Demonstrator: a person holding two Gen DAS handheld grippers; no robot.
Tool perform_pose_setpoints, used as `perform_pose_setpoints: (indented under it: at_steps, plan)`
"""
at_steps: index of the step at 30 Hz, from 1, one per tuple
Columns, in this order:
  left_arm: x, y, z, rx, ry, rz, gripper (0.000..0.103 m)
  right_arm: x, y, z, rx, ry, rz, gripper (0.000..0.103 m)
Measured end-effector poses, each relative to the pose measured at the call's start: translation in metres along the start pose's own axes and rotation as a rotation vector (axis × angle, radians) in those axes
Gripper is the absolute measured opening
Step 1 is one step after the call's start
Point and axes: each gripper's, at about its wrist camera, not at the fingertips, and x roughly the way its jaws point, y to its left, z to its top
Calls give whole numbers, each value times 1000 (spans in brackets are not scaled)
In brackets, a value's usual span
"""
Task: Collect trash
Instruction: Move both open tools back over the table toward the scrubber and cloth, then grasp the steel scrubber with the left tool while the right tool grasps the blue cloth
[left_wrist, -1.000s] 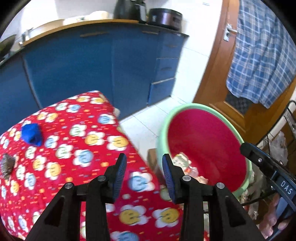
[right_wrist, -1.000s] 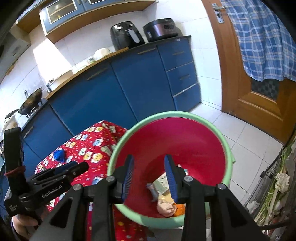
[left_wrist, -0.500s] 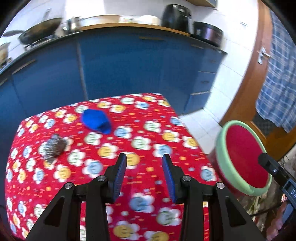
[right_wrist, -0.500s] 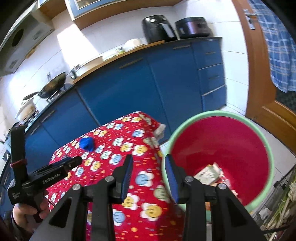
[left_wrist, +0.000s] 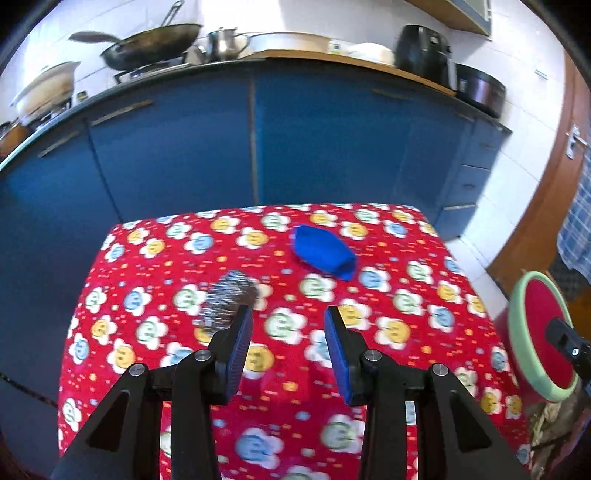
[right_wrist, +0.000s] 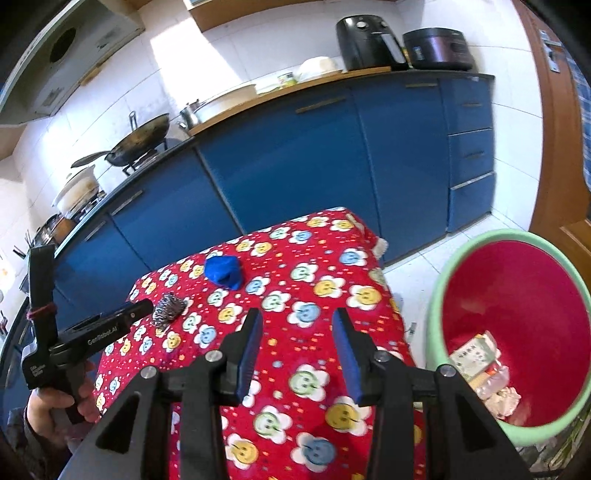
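Steel scourer (left_wrist: 228, 302) blurred and partly behind the left gripper's finger (left_wrist: 236, 347), bin (right_wrist: 517, 332) cut off at the right edge, print on its wrappers (right_wrist: 474, 356) unreadable

Blue kitchen cabinets (left_wrist: 314, 140), white tiled wall (right_wrist: 207, 62), wooden door (right_wrist: 554, 147), sunlit floor (right_wrist: 413, 266)

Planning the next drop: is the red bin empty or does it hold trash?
Holds trash: the red bin has a printed carton and crumpled wrappers at its bottom.
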Motion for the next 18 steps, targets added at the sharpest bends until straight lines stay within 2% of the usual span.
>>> perform_pose_setpoints:
  at_steps: [10, 18]
  plan:
    - [38, 43, 2, -57, 38, 26, 41, 41, 40, 13, -46, 40, 16, 46]
    - [67, 58, 2, -104, 74, -6, 41, 81, 65, 20, -81, 82, 28, 47]
